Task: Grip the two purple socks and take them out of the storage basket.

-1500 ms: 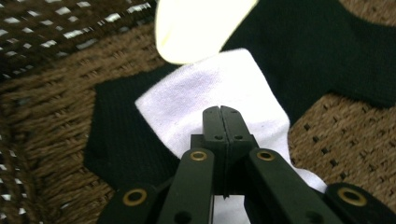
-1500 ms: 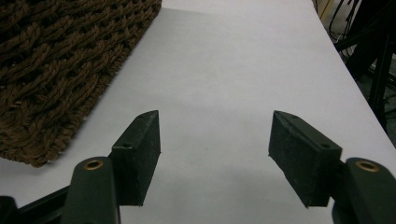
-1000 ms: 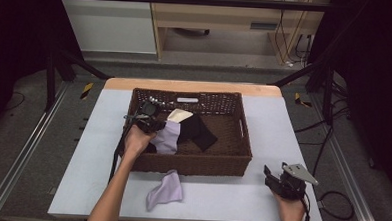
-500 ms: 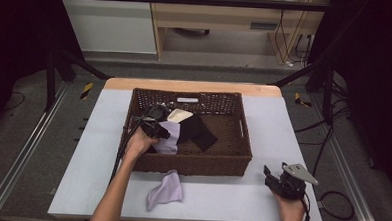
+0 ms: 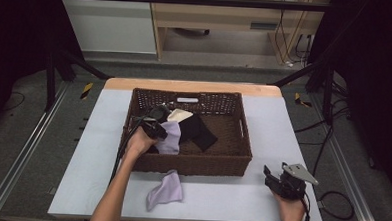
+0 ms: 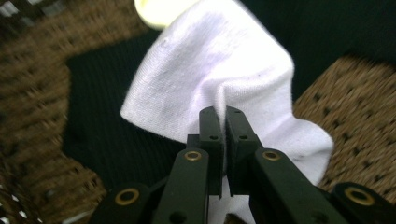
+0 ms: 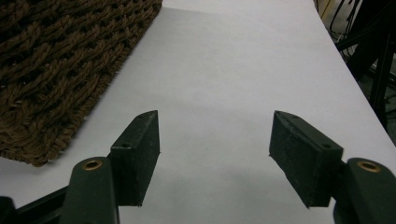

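Observation:
In the left half of a brown wicker basket [image 5: 189,96] lies a pale lilac sock [image 5: 170,138], partly on a black cloth [image 5: 199,131]. My left gripper [image 5: 157,123] reaches into the basket from the left. Its jaws have just been closing. In the left gripper view the left gripper [image 6: 223,122] is shut on a raised fold of the sock [image 6: 210,65], which looks white here. A second lilac sock [image 5: 165,190] lies on the table in front of the basket. My right gripper [image 5: 273,178] rests open at the table's front right, and the right gripper [image 7: 215,140] has nothing between its jaws.
A cream-coloured item [image 5: 180,115] lies in the basket behind the sock. The basket's woven wall [image 7: 46,70] stands left of the right gripper, with bare white table [image 7: 233,56] ahead of it. Cables trail from both grippers.
The left gripper has shifted a little toward the pale sock inside the basket. The right gripper has kept still.

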Motion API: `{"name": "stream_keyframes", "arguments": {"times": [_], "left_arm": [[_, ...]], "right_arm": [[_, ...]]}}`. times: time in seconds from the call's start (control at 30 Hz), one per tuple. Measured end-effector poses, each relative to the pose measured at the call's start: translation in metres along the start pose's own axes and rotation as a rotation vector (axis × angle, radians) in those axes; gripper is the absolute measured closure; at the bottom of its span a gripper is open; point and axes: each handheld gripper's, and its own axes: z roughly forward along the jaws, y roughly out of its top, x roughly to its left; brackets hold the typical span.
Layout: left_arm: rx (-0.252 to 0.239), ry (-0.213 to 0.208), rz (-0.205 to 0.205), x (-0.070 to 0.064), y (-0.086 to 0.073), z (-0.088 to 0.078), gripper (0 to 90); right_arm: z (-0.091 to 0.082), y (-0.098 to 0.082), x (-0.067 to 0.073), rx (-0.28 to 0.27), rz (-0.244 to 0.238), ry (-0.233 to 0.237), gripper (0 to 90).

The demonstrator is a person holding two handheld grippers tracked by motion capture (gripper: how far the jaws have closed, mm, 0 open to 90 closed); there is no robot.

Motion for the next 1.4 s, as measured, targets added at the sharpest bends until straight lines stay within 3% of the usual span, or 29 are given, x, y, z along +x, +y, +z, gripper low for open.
{"name": "stream_keyframes", "arguments": {"times": [0.03,0.07,0.1,0.13,0.17,0.27,0.33,0.37,0.5,0.7,0.73,0.8,0.93,1.03,1.13,1.17,1.3,1.4], "left_arm": [[-0.084,-0.005,0.003,0.000,-0.001,-0.008,86.0],[-0.117,-0.006,0.004,-0.001,-0.002,-0.011,86.0],[-0.117,-0.006,0.004,-0.001,-0.002,-0.011,86.1],[-0.190,-0.001,0.012,-0.001,-0.003,-0.017,86.0],[-0.229,0.006,0.017,-0.002,-0.004,-0.021,86.0],[-0.312,0.018,0.003,0.000,-0.007,-0.029,86.0],[-0.338,0.016,0.001,0.001,-0.008,-0.032,86.0],[-0.388,0.020,-0.003,0.001,-0.010,-0.036,86.0],[-0.442,-0.002,-0.014,0.003,-0.013,-0.040,86.0],[-0.514,0.004,-0.015,0.004,-0.016,-0.047,86.0],[-0.550,-0.010,-0.034,0.006,-0.018,-0.050,86.0],[-0.547,-0.007,-0.044,0.007,-0.018,-0.050,86.0],[-0.598,-0.022,-0.066,0.010,-0.019,-0.056,86.0],[-0.646,-0.005,-0.084,0.010,-0.020,-0.062,86.0],[-0.675,0.017,-0.080,0.008,-0.022,-0.067,86.0],[-0.708,0.024,-0.073,0.005,-0.023,-0.073,86.0],[-0.751,-0.003,-0.070,0.002,-0.026,-0.082,86.0],[-0.801,-0.031,-0.039,-0.006,-0.035,-0.098,85.9]], "right_arm": [[0.000,0.000,0.000,0.000,0.000,0.000,33.6],[0.000,0.000,0.000,0.001,0.000,0.001,33.6],[0.000,0.000,0.000,0.002,0.000,0.000,33.6],[0.000,0.000,0.000,0.002,0.000,0.000,33.6],[0.000,0.000,0.000,0.003,0.001,0.000,33.6],[0.000,0.000,0.000,0.003,0.002,-0.001,33.6],[0.000,0.000,0.000,0.004,0.003,-0.001,33.6],[0.000,0.000,0.000,0.002,0.002,-0.001,33.6],[0.000,0.000,0.000,0.004,0.004,-0.001,33.6],[0.000,0.000,0.000,0.005,0.003,-0.001,33.5],[0.000,0.000,0.000,0.006,0.004,0.000,33.5],[0.000,0.000,0.000,0.008,0.004,-0.002,33.5],[0.000,0.000,0.000,0.007,0.004,-0.004,33.5],[0.001,0.000,0.000,0.008,0.005,-0.002,33.6],[0.001,0.001,0.000,0.011,0.008,0.000,33.6],[0.001,0.001,0.000,0.011,0.008,0.000,33.6],[0.000,0.000,0.000,0.007,0.005,-0.001,33.8],[0.000,0.000,0.000,0.008,0.004,-0.001,34.0]]}}
